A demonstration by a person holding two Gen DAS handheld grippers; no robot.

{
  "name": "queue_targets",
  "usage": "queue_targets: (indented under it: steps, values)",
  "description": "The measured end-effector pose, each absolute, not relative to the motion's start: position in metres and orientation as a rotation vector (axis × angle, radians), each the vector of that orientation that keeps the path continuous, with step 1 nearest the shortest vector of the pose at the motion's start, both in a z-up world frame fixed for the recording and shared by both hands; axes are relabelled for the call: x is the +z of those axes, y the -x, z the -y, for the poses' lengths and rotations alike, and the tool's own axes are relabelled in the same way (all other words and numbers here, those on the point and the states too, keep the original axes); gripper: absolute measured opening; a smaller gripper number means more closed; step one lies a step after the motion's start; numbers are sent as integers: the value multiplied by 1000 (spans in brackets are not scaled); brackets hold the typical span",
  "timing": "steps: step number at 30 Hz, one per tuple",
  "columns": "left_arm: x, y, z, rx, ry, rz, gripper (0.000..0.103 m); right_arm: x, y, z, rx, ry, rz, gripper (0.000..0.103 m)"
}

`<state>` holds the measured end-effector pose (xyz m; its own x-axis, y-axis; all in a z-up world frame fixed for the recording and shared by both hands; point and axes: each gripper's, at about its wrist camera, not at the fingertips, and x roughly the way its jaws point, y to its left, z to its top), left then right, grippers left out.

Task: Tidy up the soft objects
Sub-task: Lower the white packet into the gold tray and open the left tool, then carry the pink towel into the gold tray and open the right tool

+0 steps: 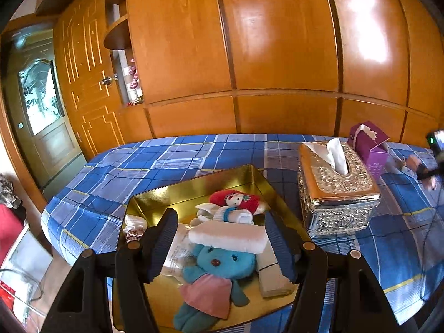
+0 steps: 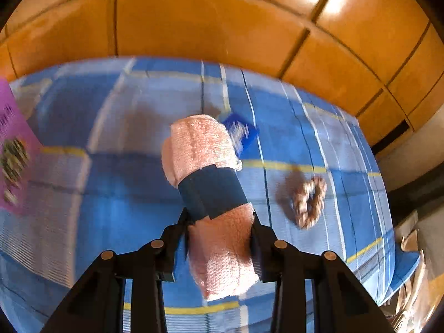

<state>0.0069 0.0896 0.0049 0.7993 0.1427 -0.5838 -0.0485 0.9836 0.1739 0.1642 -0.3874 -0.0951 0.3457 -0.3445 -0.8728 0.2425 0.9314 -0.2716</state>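
Bed (image 1: 166, 155): tray (image 1: 194, 186), tissue box (image 1: 337, 194), scrunchie (image 2: 309, 202).

Ornate silver tissue box (image 1: 337, 186) beside purple carton (image 1: 370, 145) on blue plaid bedspread (image 1: 166, 155).

Bright daylight, wardrobe (image 1: 277, 41) glare, perhaps motion-blurred

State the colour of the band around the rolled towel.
Dark navy band on the pink rolled towel, clearest in the right wrist view.
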Motion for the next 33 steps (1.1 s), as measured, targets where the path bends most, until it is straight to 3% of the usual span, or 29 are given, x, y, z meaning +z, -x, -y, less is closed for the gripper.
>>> queue_targets:
  steps: [9,18,25,33]
  values:
    - [3,-5,-83,83,-169,-633,66,8,-221,325,-242,136,-952,37]
    - [1,-2,-82,76,-173,-636,66,80,-222,183,139,230,-741,37]
    - [-2,0,-93,103,-170,-643,66,62,-182,76,474,302,-735,37]
    - [-6,3,-156,274,-78,-673,66,-8,-147,-6,709,282,-926,37]
